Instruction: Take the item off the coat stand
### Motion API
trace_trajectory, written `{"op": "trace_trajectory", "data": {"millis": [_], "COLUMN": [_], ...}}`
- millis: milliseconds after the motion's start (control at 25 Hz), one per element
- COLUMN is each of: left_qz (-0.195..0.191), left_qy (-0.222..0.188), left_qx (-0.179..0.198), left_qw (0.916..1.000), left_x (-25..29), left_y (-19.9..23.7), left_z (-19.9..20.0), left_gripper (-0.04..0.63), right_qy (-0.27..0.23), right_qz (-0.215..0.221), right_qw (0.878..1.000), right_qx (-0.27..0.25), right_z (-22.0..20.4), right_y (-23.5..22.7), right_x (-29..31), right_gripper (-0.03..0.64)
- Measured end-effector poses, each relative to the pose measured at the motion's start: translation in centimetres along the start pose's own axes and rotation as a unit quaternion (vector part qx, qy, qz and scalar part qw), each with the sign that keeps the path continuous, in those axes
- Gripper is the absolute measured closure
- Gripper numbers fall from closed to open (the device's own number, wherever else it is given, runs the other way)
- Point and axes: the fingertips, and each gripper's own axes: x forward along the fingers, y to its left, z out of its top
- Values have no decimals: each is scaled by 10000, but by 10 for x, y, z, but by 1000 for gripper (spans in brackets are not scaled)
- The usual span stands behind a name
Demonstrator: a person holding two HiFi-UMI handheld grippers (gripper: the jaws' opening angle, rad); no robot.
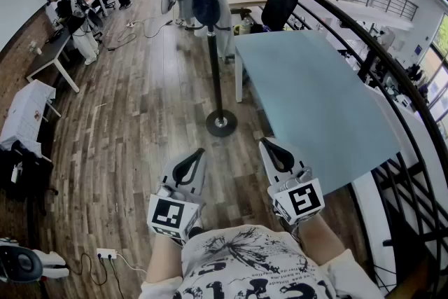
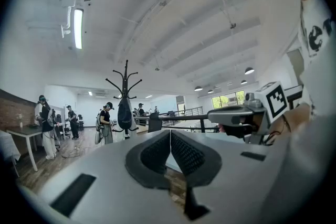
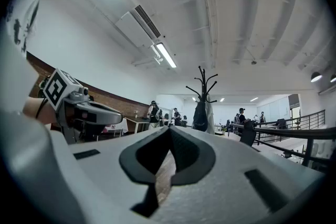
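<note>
Left tongs (image 1: 199, 152), right tongs (image 1: 266, 144) pinched together, empty, ribbed dark pads (image 2: 186, 155), slim black coat stand (image 1: 215, 73), rounded dark bag (image 1: 206, 2).

Open-plan hall. A brown wood-plank floor (image 1: 150, 108) runs the length of the room. A pale blue rectangular table (image 1: 315, 101) stands beside a curved black metal railing (image 1: 395, 73). A red-brown brick wall (image 1: 17, 59) lines the left side, with a small white table (image 1: 52, 56) near it. The white beamed ceiling (image 2: 173, 34) carries a lit strip lamp (image 2: 78, 28). Bright windows (image 2: 228, 99) show at the far end.
</note>
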Motion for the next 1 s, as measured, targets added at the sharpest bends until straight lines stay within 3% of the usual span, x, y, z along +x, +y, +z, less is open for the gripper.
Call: {"op": "trace_trajectory", "data": {"millis": [640, 800, 1000], "left_qz": [64, 128, 212], "left_qy": [165, 451, 452], "left_qx": [-54, -95, -202], "left_qw": [9998, 9989, 9986], "left_x": [11, 12, 22], "left_y": [5, 22, 63], "left_z": [-20, -39, -55], "left_gripper": [591, 591, 591], "right_qy": [133, 180, 243], "right_qz": [63, 163, 206], "right_qw": [9990, 9987, 9985], "right_qx": [415, 456, 437], "right_z": [-26, -39, -54], "right_y": [-8, -3, 5], "right_x": [10, 31, 74], "right_gripper": [627, 627, 627]}}
